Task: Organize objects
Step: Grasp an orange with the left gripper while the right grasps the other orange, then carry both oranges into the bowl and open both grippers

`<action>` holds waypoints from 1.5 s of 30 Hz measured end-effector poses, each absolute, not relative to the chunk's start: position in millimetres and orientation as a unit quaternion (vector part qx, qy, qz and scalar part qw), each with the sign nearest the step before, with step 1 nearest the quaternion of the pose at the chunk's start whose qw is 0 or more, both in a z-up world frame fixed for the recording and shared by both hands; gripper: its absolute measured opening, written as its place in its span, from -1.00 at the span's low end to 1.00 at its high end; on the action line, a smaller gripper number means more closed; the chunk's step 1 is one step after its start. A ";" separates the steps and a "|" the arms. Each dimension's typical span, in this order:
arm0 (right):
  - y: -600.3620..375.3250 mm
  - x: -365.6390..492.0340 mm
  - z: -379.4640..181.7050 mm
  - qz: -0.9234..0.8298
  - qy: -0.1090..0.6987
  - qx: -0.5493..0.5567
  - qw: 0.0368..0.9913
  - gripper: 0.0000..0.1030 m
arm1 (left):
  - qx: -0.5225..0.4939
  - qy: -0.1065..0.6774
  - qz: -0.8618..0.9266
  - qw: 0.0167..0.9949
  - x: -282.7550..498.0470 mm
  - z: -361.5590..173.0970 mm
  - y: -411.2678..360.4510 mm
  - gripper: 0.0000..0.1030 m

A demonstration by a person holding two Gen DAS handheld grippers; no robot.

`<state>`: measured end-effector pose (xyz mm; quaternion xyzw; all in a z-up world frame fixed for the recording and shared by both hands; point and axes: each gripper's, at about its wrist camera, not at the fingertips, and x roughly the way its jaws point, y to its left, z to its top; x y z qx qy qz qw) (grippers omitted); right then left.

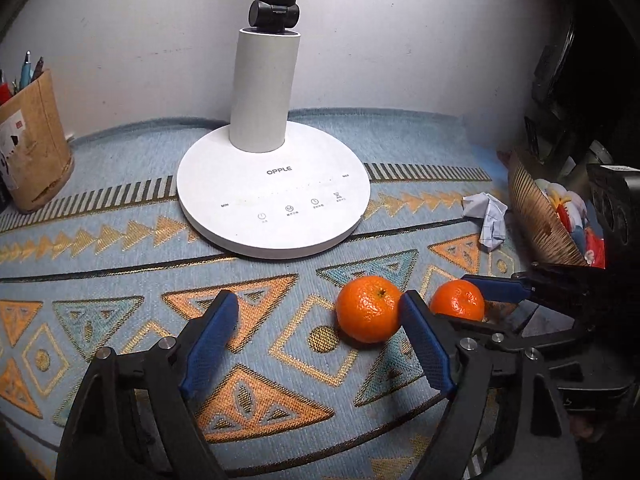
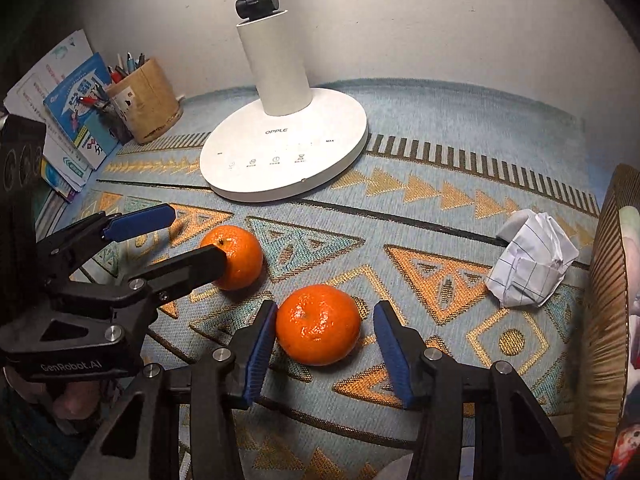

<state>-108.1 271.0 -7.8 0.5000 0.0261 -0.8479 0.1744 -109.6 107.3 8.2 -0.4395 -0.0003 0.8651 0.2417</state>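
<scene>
Two tangerines lie on the patterned blue cloth (image 1: 120,240). In the left wrist view, the left tangerine (image 1: 368,308) sits between the blue pads of my left gripper (image 1: 318,308), close against the right pad, with a wide gap to the left pad. In the right wrist view, the other tangerine (image 2: 318,324) rests between the pads of my right gripper (image 2: 326,310). The left pad touches it and the right pad stands a little off. There the left gripper (image 2: 198,236) reaches in from the left around its tangerine (image 2: 236,256). Neither fruit is lifted.
A white desk lamp's round base (image 1: 272,200) stands behind the fruit. A crumpled sheet of lined paper (image 2: 528,264) lies to the right, beside a ribbed basket (image 1: 536,216) of colourful items. A brown pen holder (image 2: 144,100) and booklets (image 2: 72,120) stand at the far left.
</scene>
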 end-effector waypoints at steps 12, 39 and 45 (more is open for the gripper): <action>280.3 -89.0 -6.9 -0.853 0.038 0.490 0.174 -0.24 | -0.445 0.090 0.858 0.241 -99.4 -4.0 150.8 -0.04; 554.4 -35.4 121.9 -0.916 -0.144 0.374 -0.033 -0.23 | -0.351 0.104 0.852 0.374 -48.9 110.5 355.9 -0.33; 588.1 -28.3 97.7 -0.901 -0.156 0.401 -0.047 -0.23 | -0.379 0.094 0.834 0.390 -56.3 90.3 395.4 -0.33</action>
